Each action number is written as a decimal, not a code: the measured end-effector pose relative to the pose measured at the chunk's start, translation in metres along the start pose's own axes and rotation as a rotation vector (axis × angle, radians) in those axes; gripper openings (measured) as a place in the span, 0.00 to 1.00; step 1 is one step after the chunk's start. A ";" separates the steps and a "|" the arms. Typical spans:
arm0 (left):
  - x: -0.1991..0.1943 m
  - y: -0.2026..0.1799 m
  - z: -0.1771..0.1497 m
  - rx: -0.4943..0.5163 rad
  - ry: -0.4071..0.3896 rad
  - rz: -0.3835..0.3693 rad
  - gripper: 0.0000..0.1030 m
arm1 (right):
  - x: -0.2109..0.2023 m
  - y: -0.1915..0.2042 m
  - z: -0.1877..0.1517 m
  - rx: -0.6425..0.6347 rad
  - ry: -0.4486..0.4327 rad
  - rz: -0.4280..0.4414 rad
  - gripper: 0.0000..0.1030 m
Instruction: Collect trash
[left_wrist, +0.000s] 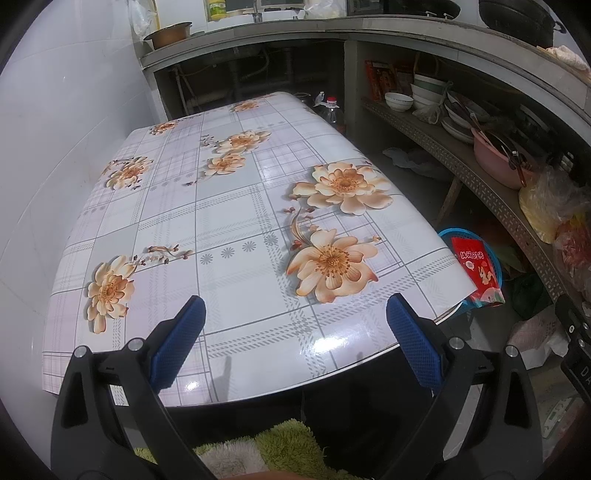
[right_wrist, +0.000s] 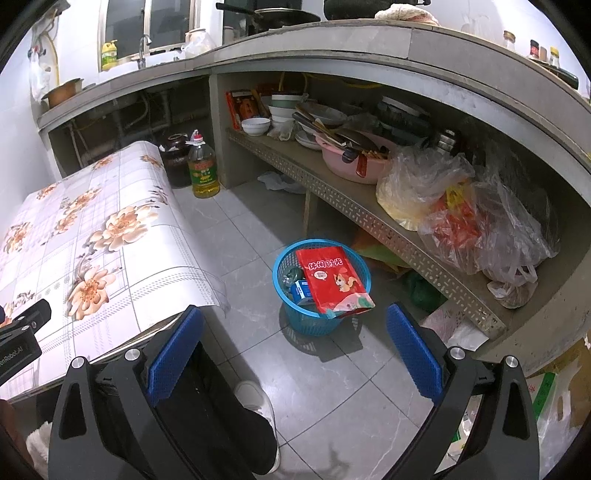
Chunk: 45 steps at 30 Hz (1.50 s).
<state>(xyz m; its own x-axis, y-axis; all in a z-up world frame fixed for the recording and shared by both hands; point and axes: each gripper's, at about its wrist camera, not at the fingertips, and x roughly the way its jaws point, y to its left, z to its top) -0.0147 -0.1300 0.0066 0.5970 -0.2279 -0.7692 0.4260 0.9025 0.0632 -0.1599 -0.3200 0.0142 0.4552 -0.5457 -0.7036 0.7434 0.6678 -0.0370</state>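
A blue mesh waste basket (right_wrist: 284, 266) stands on the grey tiled floor beside the table. A red snack bag (right_wrist: 334, 282) leans out over its rim, with a small blue carton (right_wrist: 300, 290) and clear wrapping inside. The same red snack bag (left_wrist: 476, 271) and blue basket (left_wrist: 448, 234) show past the table's right edge in the left wrist view. My right gripper (right_wrist: 295, 339) hangs open above the floor, just short of the basket, holding nothing. My left gripper (left_wrist: 295, 321) is open over the near edge of the flowered table (left_wrist: 229, 210), with nothing between its fingers.
A concrete counter with a lower shelf (right_wrist: 332, 192) curves round the right, holding bowls, a pink basin (right_wrist: 351, 162) and plastic bags (right_wrist: 469, 218). An oil bottle (right_wrist: 202, 168) and dark jar (right_wrist: 173, 157) stand by the table's far end. A person's leg and white shoe (right_wrist: 258, 402) are below my right gripper.
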 end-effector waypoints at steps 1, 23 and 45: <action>0.000 0.000 0.000 0.000 0.000 0.000 0.92 | 0.000 0.000 0.000 0.000 0.000 0.000 0.94; 0.000 0.002 0.000 0.000 0.001 -0.002 0.92 | -0.001 0.003 0.002 0.000 -0.005 0.000 0.94; 0.000 0.004 -0.001 -0.003 0.000 -0.002 0.92 | -0.003 0.006 0.001 0.003 -0.006 0.001 0.94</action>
<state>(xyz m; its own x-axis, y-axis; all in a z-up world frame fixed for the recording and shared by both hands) -0.0132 -0.1263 0.0061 0.5960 -0.2293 -0.7696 0.4247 0.9033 0.0598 -0.1565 -0.3153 0.0167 0.4590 -0.5481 -0.6992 0.7443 0.6670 -0.0341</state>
